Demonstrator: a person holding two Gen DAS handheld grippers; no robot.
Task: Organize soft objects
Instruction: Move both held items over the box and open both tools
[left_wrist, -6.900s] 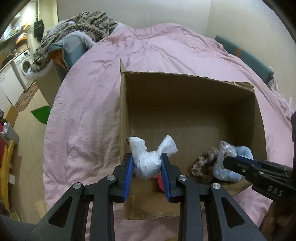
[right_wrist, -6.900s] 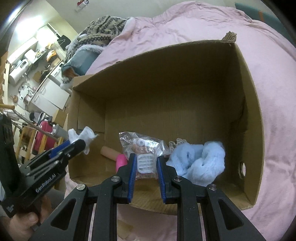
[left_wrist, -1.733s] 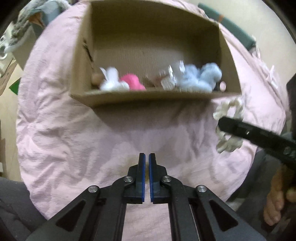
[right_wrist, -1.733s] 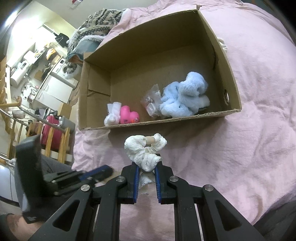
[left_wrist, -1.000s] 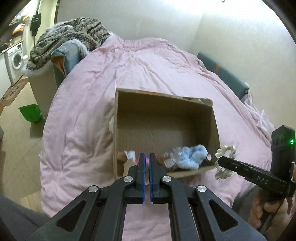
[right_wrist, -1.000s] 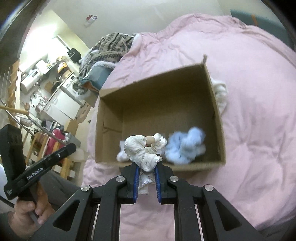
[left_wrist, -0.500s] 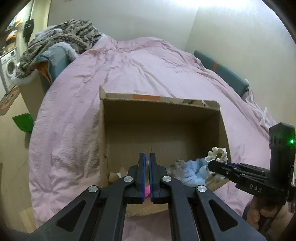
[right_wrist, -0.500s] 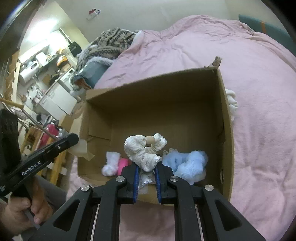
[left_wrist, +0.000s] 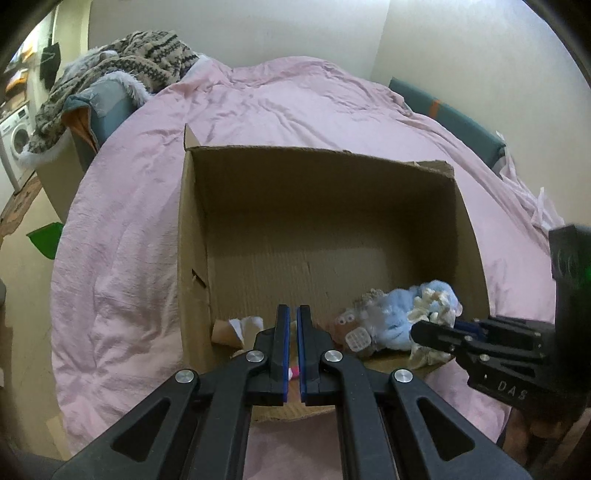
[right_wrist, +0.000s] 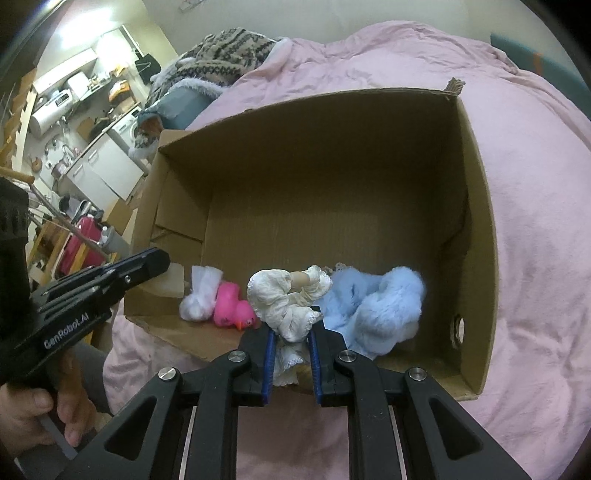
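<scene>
- A heap of patterned knitted blankets (left_wrist: 110, 59) is seen at the far left, at the head of the bed.
- A wrinkled pink bedspread (left_wrist: 122, 236) is spread over the bed, and an open brown cardboard box (left_wrist: 192, 236) is set on it.
- The left gripper (left_wrist: 291, 332) is held over the box's near wall with its blue-padded fingers (left_wrist: 282, 347) pressed together on nothing; in the right wrist view it (right_wrist: 147, 262) is gripped by a person's hand (right_wrist: 33, 417) at the box's left corner.
- Along the near wall inside the box, a small white fabric bundle (right_wrist: 201, 295) is seen leftmost, touching a bright pink rubber duck (right_wrist: 232, 304) just to its right.
- A cream-white ruffled scrunchie (right_wrist: 286, 295) is pinched between the fingers (right_wrist: 267, 363) of the right gripper (right_wrist: 291, 347), above the near part of the box, between the duck and the blue item.
- A fluffy light-blue plush item (right_wrist: 376, 306) is lying in the right near part of the box, with a small clear plastic packet (left_wrist: 354, 332) beside it in the left wrist view.
- The right gripper (left_wrist: 439, 334) is seen there reaching over the box's right near corner.
</scene>
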